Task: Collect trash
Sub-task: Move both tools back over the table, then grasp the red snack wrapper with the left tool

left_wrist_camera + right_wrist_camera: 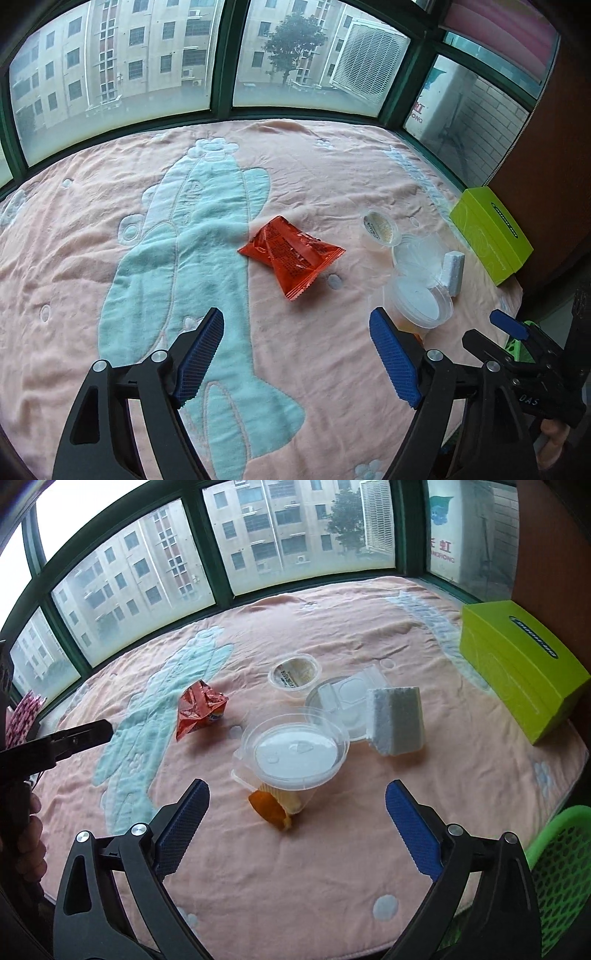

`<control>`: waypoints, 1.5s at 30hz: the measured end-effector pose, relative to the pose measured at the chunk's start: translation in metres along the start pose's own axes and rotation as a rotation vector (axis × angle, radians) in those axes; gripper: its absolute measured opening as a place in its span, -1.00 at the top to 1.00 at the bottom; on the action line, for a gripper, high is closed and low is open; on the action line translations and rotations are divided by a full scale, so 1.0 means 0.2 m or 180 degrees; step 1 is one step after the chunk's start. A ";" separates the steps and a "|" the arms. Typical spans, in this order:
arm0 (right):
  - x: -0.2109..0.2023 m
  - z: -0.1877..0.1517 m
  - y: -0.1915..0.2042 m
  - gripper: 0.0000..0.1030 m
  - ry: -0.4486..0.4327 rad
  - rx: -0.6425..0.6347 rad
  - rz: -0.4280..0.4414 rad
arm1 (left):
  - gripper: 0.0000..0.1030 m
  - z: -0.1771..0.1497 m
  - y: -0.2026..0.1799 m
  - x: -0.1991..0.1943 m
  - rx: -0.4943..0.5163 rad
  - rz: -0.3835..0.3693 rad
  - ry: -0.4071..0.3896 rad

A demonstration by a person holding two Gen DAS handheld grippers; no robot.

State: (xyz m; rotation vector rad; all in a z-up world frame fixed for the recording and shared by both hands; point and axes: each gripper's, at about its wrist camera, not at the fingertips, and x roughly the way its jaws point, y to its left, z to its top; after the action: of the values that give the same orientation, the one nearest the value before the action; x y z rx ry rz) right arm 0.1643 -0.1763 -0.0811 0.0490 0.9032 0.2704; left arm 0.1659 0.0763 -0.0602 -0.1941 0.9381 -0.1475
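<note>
Our right gripper (297, 812) hangs open, empty, just short of the clear plastic cup (293, 755) lying straight ahead. Our left gripper (295, 341), also open and empty, faces the red wrapper (291, 253) farther off. The green basket (557, 878) is cut off at the right edge.

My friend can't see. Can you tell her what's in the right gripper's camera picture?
The open right gripper hangs over a pink blanket with trash on it: a clear plastic cup nearest, a crumpled red wrapper to its left, a white foam block to its right. A green box sits by the windows.
</note>
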 end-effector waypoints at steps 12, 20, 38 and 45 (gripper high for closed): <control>0.29 0.09 0.01 -0.88 0.0258 -0.0098 -0.0021 | -0.68 0.13 0.08 0.13 -0.0184 0.0070 0.0109; 0.36 0.11 0.01 -0.90 0.0318 -0.0098 0.0001 | -0.73 0.23 0.11 0.30 -0.0449 0.0110 0.0283; 0.24 0.09 -0.03 -0.79 0.0149 0.0030 0.0025 | -0.73 0.34 0.14 0.72 -0.1128 0.0466 0.0766; 0.12 0.06 -0.08 -0.79 0.0049 0.0143 0.0051 | -0.73 0.36 0.17 0.82 -0.1377 0.0605 0.0856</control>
State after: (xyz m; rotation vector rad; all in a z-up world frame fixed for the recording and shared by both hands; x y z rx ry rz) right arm 0.1911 -0.1856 -0.0954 0.0956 0.9247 0.2656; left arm 0.3207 0.0819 -0.1550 -0.4911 1.2446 0.2133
